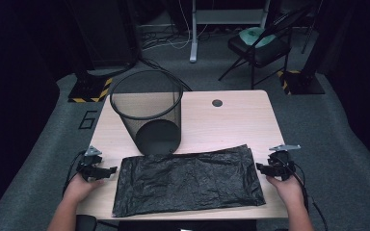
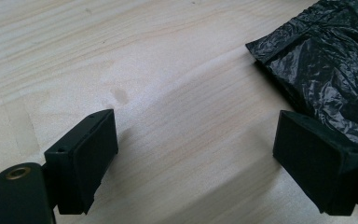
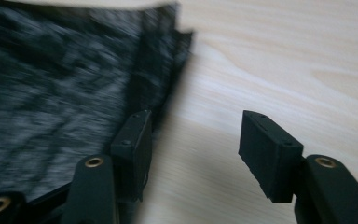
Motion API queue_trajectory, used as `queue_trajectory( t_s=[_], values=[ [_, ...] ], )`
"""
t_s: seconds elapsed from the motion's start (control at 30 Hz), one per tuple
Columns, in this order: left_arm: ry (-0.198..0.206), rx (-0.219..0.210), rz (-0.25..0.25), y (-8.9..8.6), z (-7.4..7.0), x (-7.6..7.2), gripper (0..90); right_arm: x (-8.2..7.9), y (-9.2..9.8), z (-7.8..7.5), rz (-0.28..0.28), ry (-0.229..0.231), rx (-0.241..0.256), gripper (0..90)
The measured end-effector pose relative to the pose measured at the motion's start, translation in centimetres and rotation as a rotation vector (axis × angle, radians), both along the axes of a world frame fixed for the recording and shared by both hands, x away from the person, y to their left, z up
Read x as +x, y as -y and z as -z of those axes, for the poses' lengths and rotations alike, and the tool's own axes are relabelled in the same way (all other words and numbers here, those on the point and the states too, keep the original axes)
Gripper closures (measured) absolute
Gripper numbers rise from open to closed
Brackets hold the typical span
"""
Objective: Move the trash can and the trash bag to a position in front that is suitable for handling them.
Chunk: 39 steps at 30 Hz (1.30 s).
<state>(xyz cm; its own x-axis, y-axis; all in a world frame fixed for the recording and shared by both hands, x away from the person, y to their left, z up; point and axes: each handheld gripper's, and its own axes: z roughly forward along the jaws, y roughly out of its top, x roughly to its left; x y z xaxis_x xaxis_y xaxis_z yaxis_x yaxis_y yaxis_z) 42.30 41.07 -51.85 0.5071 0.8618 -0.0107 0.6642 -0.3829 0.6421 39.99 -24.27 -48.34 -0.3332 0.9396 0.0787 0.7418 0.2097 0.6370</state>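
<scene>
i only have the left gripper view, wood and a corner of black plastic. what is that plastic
Observer: A black bin bag lying flat and crinkled along the near part of the table, seen from the high view.
Operator: anything else on the table
Observer: A black wire-mesh wastebasket stands upright beyond the bag, toward the table's left side.
Operator: where is the other gripper
Observer: The right gripper sits at the bag's right edge with its jaws open; the right gripper view puts one jaw by the bag's edge and the other over bare wood.
Operator: and mine, from above
Observer: The left gripper is at the bag's left edge, jaws open, holding nothing.
</scene>
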Motion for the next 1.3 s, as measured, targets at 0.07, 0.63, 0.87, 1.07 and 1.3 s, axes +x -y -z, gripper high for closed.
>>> queue_trajectory(
  t_s=[0.07, 0.63, 0.87, 1.07, 1.3],
  values=[
    [0.002, -0.002, 0.002, 0.0, 0.0, 0.0, 13.5, -0.3, -0.5, -0.7, -0.034, 0.020, 0.025, 44.9],
    [0.008, -0.005, 0.008, 0.1, 0.1, 0.0, 13.4, 0.4, -3.9, 1.5, -0.156, -0.116, -0.082, 69.3],
    [0.014, -0.004, 0.013, 0.1, 0.1, 0.0, 13.3, 1.4, -3.9, 0.8, -0.211, -0.092, -0.091, 89.2],
    [0.018, -0.010, 0.008, 0.2, 0.2, 0.0, 13.4, 5.1, -2.0, -0.5, -0.106, -0.024, -0.063, 89.2],
    [0.022, -0.013, 0.008, 0.2, 0.2, -0.1, 13.4, 9.2, -0.1, -1.5, 0.049, 0.037, -0.072, 74.4]
  ],
)
